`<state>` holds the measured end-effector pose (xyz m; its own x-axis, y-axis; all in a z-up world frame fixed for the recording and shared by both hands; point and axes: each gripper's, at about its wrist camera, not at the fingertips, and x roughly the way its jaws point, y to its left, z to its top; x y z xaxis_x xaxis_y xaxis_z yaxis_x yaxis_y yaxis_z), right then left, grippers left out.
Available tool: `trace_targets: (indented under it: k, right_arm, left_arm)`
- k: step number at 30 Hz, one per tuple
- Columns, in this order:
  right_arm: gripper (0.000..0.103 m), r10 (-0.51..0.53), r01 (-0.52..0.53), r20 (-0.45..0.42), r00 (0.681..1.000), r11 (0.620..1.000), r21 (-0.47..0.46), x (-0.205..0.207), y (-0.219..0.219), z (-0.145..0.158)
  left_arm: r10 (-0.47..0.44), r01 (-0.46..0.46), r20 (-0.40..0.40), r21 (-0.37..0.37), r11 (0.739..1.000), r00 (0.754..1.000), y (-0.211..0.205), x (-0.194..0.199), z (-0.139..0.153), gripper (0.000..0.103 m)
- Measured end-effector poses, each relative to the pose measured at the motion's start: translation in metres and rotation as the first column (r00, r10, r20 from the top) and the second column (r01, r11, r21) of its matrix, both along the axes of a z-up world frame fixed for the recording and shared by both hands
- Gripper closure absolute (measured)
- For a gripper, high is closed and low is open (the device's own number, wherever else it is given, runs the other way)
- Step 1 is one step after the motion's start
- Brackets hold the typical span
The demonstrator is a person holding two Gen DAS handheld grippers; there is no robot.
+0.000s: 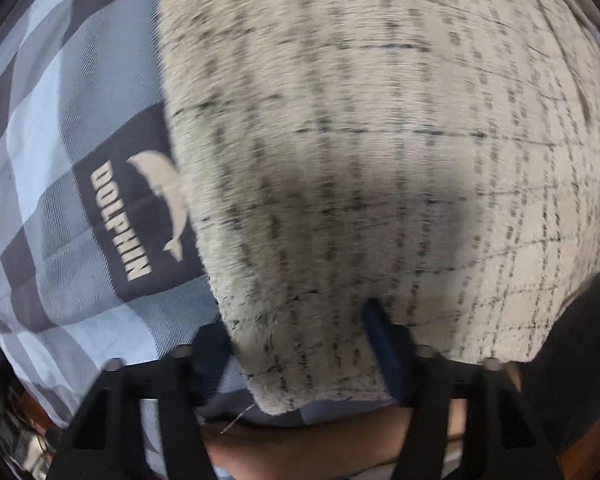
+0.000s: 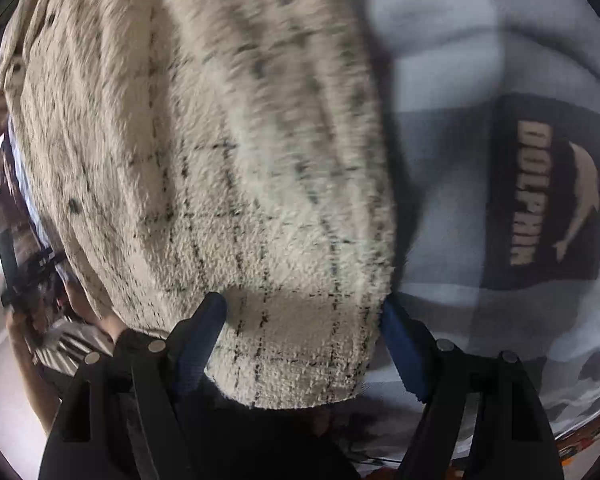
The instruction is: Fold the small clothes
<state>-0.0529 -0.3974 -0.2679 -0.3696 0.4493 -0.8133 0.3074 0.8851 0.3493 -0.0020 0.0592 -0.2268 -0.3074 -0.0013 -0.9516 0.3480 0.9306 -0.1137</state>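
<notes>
A small cream fuzzy garment (image 1: 340,140) with thin dark check lines lies on a blue plaid sheet (image 1: 60,120). My left gripper (image 1: 296,340) points steeply down at the garment's near corner. Its jaws are apart, with the left finger at the cloth's edge and the blue right pad (image 1: 380,336) on top of the fabric, which lies flat between them. In the right wrist view the same garment (image 2: 200,160) shows dark buttons (image 2: 74,205) along its left edge. My right gripper (image 2: 300,316) stands open astride the garment's other near corner, a pad at each side.
The sheet carries a dark patch with a dolphin and the word DOLPHIN (image 1: 140,216) left of the garment, and another such patch (image 2: 548,192) right of it. Dark cloth (image 1: 580,340) covers the lower right. Blurred clutter (image 2: 20,280) lies beyond the bed's left edge.
</notes>
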Motion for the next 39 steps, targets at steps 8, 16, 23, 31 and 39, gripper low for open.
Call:
trace_targets:
  k: [8,16,23,31,39]
  right_arm:
    - [0.096,0.069,-0.065,0.113,0.991,0.997,-0.037,0.004,0.034,0.017]
    - [0.097,-0.141,0.096,0.411,0.901,0.987,0.128,0.008,0.044,0.103]
    - [0.097,-0.286,0.176,0.585,0.759,0.955,0.239,-0.003,0.036,0.166]
    - [0.098,-0.324,0.191,0.656,0.682,0.945,0.267,-0.022,0.001,0.196]
    - [0.099,-0.345,0.240,0.626,0.699,0.938,0.249,-0.016,0.000,0.160]
  left_arm:
    - [-0.005,0.007,0.034,-0.069,0.998,0.999,-0.009,-0.015,0.018,0.096]
    - [0.193,-0.116,0.176,-0.371,0.921,0.965,0.009,-0.014,0.113,0.096]
    - [0.313,-0.167,0.225,-0.498,0.851,0.923,0.041,-0.025,0.193,0.096]
    - [0.341,-0.165,0.238,-0.546,0.822,0.909,0.075,-0.063,0.232,0.099]
    - [0.281,-0.159,0.294,-0.376,0.913,0.914,0.071,-0.051,0.206,0.099]
